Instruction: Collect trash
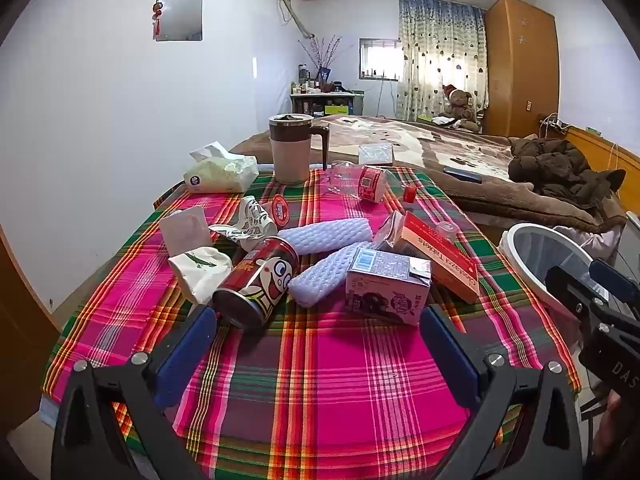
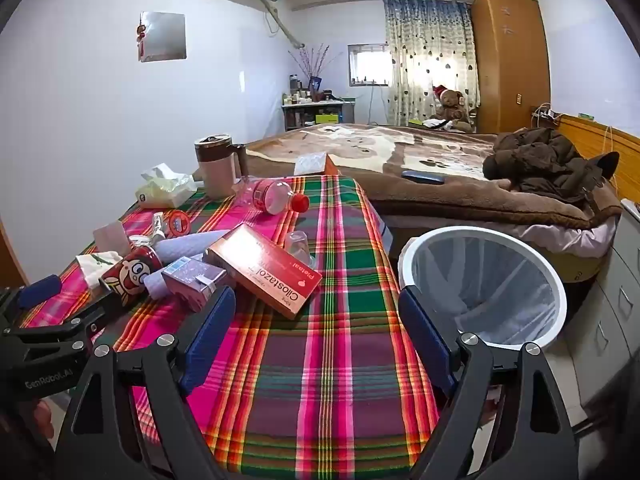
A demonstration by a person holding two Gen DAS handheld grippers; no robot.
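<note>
Hovering fingers (image 1: 208, 344) above littered tablecloth (image 1: 320, 380)

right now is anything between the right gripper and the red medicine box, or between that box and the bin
Nothing visible blocks either path. The right gripper is open over bare plaid tablecloth, with the red medicine box just ahead. The white bin stands open beside the table's right edge; only tablecloth lies between.

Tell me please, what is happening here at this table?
A person is about to clear trash from a table with a plaid cloth. The left hand-held gripper and the right hand-held gripper are both open and hold nothing. A can, a carton, a red box and a bottle lie on the cloth. A white bin stands beside the table.
</note>
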